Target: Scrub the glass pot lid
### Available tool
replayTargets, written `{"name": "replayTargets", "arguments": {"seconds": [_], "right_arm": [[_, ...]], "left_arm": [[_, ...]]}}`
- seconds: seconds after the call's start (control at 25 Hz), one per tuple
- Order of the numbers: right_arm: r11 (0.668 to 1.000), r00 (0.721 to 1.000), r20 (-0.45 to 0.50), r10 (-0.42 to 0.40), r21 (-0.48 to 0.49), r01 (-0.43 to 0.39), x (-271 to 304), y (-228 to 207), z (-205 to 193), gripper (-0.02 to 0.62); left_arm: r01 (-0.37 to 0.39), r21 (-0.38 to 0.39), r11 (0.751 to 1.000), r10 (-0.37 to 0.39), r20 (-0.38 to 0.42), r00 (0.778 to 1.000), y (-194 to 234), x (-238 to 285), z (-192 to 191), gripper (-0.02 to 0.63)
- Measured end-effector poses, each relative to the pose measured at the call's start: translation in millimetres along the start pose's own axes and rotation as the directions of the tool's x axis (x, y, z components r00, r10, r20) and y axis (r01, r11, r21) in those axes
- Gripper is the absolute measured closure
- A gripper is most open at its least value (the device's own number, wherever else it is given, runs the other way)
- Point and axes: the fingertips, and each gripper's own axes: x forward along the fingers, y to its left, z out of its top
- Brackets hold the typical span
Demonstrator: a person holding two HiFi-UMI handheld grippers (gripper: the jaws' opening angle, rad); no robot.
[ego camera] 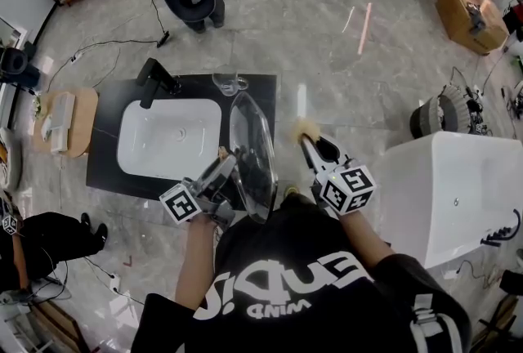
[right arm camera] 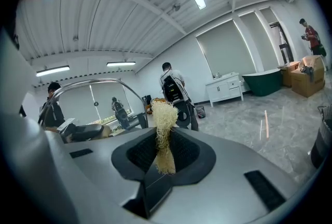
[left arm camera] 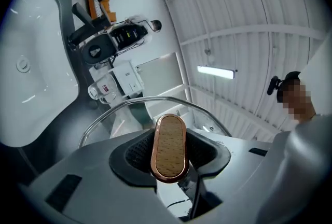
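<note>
The glass pot lid stands on edge in the air over the right end of the dark desk, just right of the white sink. From above it reads as a thin lens whose long axis runs near to far. My left hand-held gripper comes at it from the left and is clamped on the wood-topped knob, so the domed outer face looks left and the hollow inner face looks right. My right hand-held gripper is pinched on a tuft of straw-coloured scrubbing fibre that pokes out past the jaw tips. The tuft sits right of the lid, beside its far half, and seems to be apart from the glass, though the clear rim makes that gap hard to judge. So the lid lies left of the scrubber and the right hand is the nearer one. I reckon a short push leftward would land the fibre on the inner face, with strokes then running along the near-to-far axis.
</note>
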Motion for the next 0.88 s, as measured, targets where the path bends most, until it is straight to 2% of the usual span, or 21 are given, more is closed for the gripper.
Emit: {"name": "replayTargets", "arguments": {"seconds": [0.28,0.72,0.88], "right_arm": [[0.996,0.996,-0.002,0.084,-0.012,-0.084,10.1,21.0,8.5,0.538],[0.978,0.978,0.003,0.209,-0.028,-0.209,24.3,53.0,27.4,0.538],[0.973,0.973,0.016,0.23,-0.026,-0.23,27.3,59.9,30.8,0.538]], "left_arm": [[0.012,-0.023,1.0,-0.012,-0.02,1.0,-1.1,5.1,-13.7,0.426],[0.05,-0.051,0.997,-0.051,-0.016,0.999,-7.0,8.8,-10.4,0.426],[0.032,-0.037,0.999,-0.035,-0.057,0.998,-3.4,13.0,-13.4,0.426]]}}
